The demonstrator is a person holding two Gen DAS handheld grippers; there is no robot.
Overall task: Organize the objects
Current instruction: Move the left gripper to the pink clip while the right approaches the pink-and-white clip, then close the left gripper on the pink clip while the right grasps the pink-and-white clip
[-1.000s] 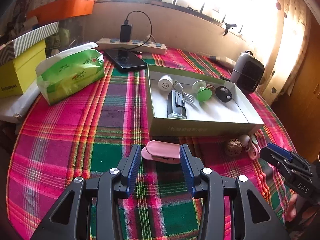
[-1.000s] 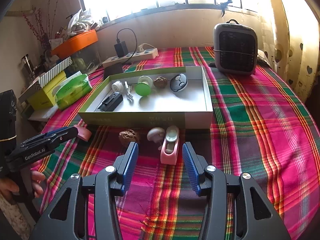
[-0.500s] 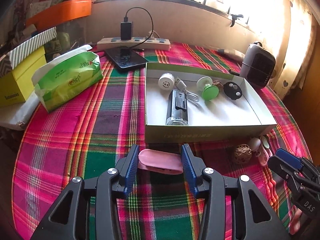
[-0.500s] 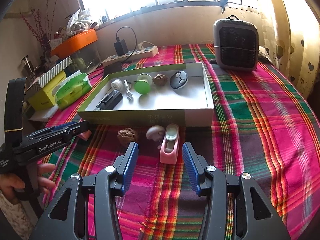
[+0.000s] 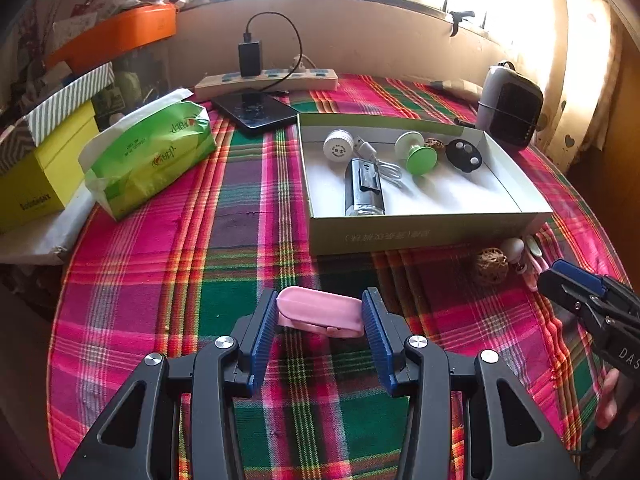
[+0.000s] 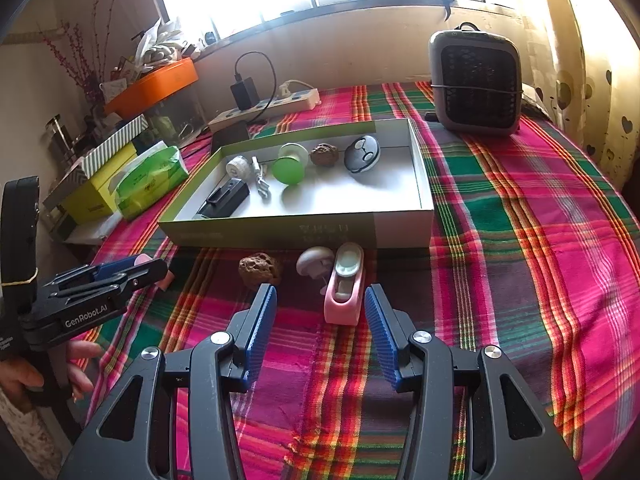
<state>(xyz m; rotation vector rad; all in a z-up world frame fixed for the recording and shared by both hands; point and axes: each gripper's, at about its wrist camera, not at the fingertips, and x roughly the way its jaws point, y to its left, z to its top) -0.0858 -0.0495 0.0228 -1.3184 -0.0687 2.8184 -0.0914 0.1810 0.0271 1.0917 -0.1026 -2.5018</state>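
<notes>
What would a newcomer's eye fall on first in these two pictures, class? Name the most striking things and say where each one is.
First comes the bright plaid tablecloth that covers the whole table. At its middle stands the open shallow box with small gadgets inside. In front of the box, the left gripper straddles a pink case, while the right gripper hangs open near a pink holder and a brown walnut.
</notes>
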